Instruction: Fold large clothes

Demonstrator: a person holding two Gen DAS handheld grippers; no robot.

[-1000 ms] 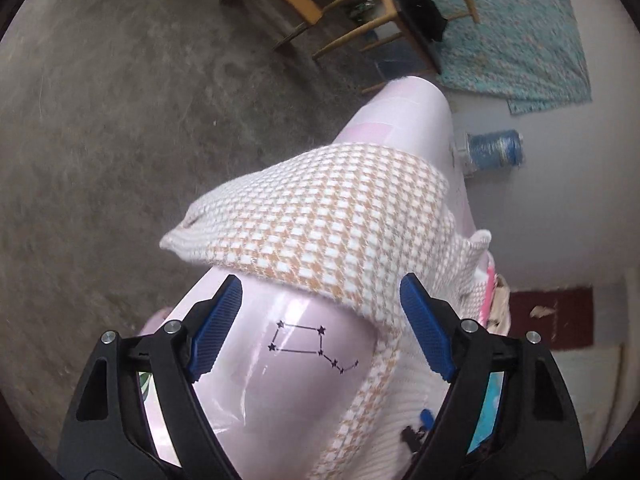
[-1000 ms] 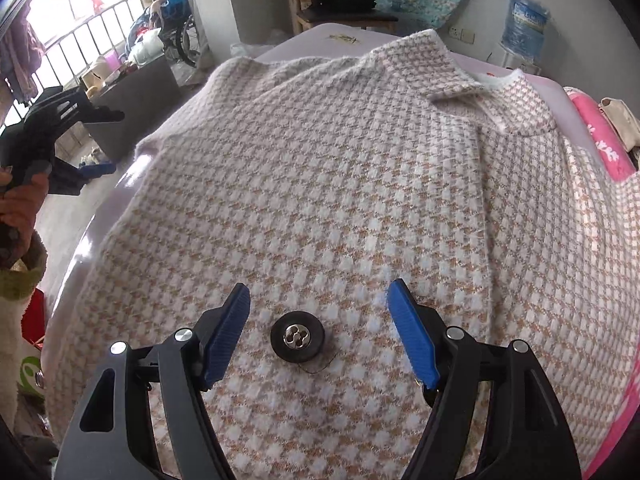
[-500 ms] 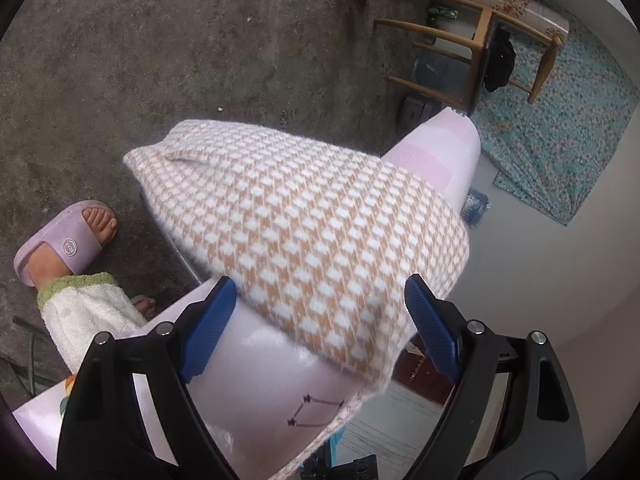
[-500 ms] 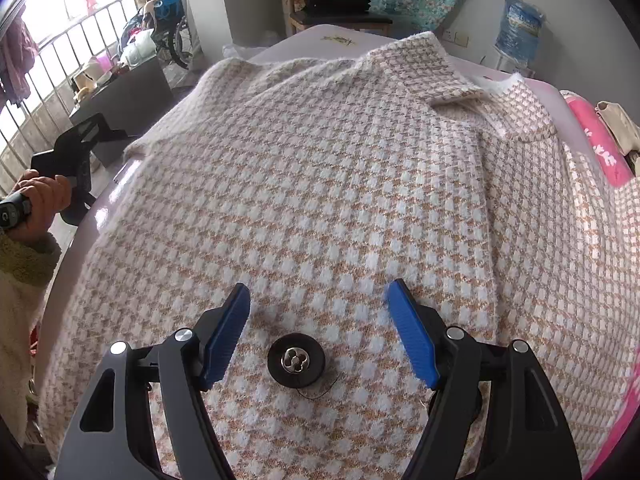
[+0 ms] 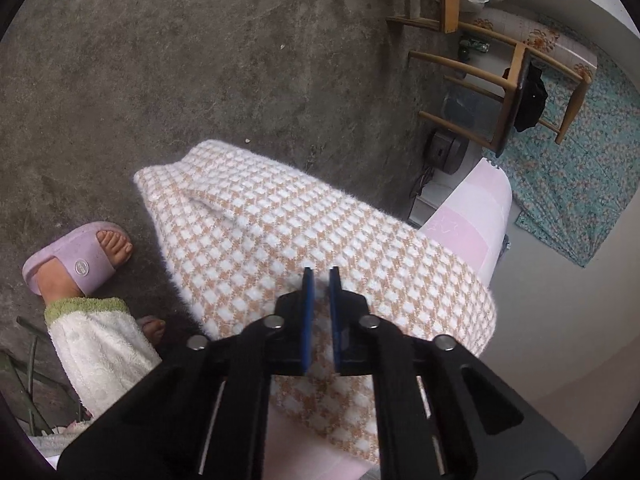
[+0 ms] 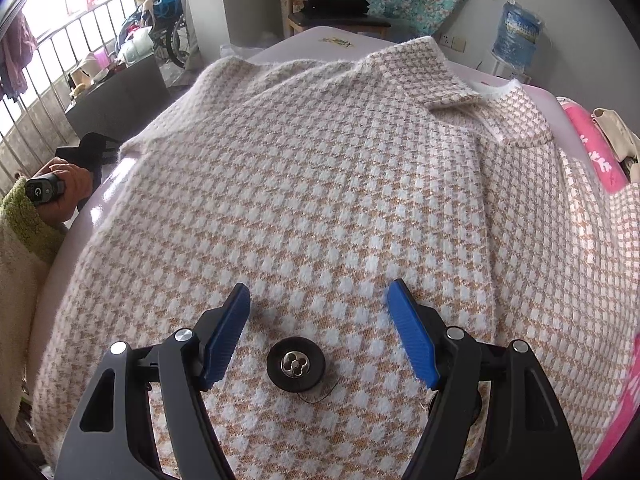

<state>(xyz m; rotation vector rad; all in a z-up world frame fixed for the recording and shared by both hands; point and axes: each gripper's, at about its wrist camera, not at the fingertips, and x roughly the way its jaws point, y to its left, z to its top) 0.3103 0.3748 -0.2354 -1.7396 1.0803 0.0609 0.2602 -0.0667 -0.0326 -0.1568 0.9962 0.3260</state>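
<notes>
Sleeve pinched at the left edge, body of the coat weighted down

The checked coat (image 6: 340, 184) is spread over the pink bench (image 5: 476, 224); its hanging sleeve (image 5: 280, 232) is clamped between the nearly closed fingers of the left gripper (image 5: 319, 280), ready for folding inward, while the right gripper (image 6: 318, 300) is held wide open, empty, over the button (image 6: 296, 364).

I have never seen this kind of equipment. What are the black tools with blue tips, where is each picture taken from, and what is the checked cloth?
There is no robot here. A person holds one hand-held gripper in each hand, and each gripper carries a wide-angle camera looking along its two blue-tipped fingers. The left camera looks down over the table's edge to the floor: the left gripper has its fingers closed on the sleeve of a checked coat, which hangs off the pink table. The person's foot in a purple slipper shows below. The right camera looks across the coat, spread over the table. The right gripper is open, holding nothing, above a black button.
</notes>
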